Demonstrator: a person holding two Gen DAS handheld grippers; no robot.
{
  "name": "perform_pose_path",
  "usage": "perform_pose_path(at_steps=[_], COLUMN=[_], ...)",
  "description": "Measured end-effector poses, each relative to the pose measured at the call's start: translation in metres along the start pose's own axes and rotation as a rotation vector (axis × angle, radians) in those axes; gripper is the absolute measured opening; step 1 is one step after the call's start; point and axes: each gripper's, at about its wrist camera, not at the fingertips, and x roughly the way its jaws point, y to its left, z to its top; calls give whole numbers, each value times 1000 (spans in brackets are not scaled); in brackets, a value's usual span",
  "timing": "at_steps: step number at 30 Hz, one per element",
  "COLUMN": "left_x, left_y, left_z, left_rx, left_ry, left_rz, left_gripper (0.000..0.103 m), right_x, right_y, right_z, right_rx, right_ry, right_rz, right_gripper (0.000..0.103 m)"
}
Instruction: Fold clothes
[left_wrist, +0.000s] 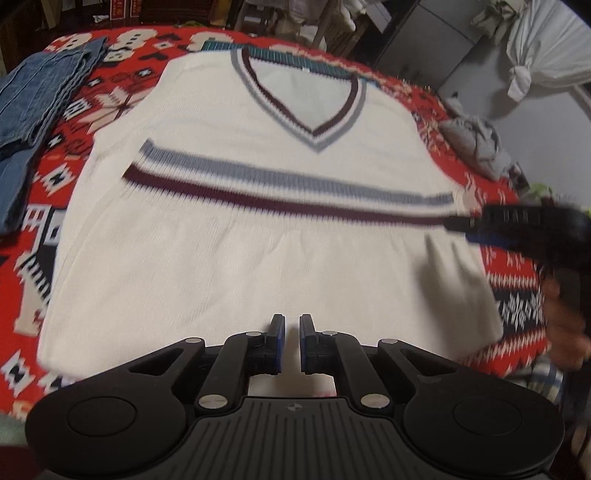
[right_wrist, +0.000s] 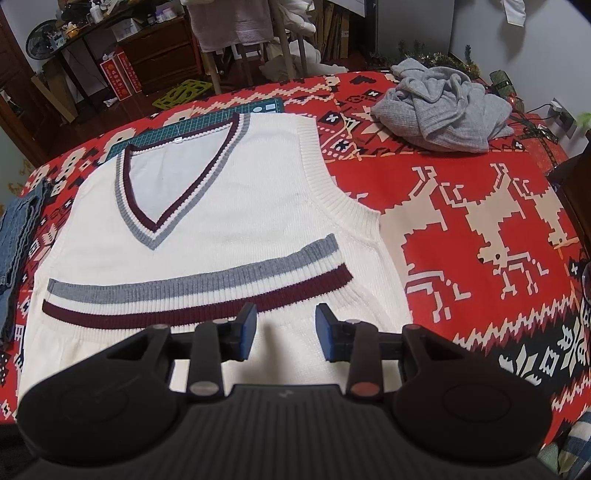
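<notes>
A white sleeveless V-neck vest (left_wrist: 258, 258) with grey and maroon stripes lies flat on the red patterned cloth, neck at the far side. My left gripper (left_wrist: 291, 328) hovers over its near lower part, the jaws almost together with a thin gap and nothing between them. In the right wrist view the vest (right_wrist: 207, 206) fills the left half. My right gripper (right_wrist: 286, 321) stands open above the vest's lower right part, just below the maroon stripe, and holds nothing. The right gripper (left_wrist: 458, 223) also shows blurred at the vest's right edge in the left wrist view, held by a hand (left_wrist: 565, 317).
Folded blue jeans (left_wrist: 40, 92) lie at the left edge of the red patterned cloth (right_wrist: 480, 258). A crumpled grey garment (right_wrist: 443, 110) sits at the far right. A green cutting mat (right_wrist: 207, 118) lies under the vest's neck. Furniture stands beyond the far edge.
</notes>
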Motion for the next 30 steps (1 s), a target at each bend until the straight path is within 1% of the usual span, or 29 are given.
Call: perform_pose_path(at_steps=[2, 4, 8, 11, 14, 19, 22, 26, 30], left_x=[8, 15, 34, 36, 31, 19, 11, 4, -1], left_y=[-6, -12, -10, -7, -7, -4, -4, -4, -5], left_z=[14, 26, 38, 36, 28, 2, -14, -32, -41], left_rx=[-4, -4, -24, -31, -25, -37, -27, -12, 0], left_ry=[-32, -55, -51, -49, -28, 30, 55, 68, 72], left_rz=[5, 26, 51, 55, 57, 29, 36, 42, 48], left_gripper=[6, 6, 6, 6, 6, 6, 6, 6, 6], right_x=[0, 1, 3, 4, 4, 4, 3, 2, 1], right_y=[-1, -2, -4, -5, -5, -4, -2, -1, 0], right_z=[0, 1, 2, 2, 2, 1, 1, 0, 0], right_rx=[4, 10, 19, 21, 24, 22, 17, 8, 3], right_ry=[0, 3, 9, 11, 14, 17, 15, 11, 10], right_rz=[-1, 1, 11, 14, 18, 17, 13, 6, 1], right_gripper=[39, 39, 39, 39, 39, 40, 40, 40, 40])
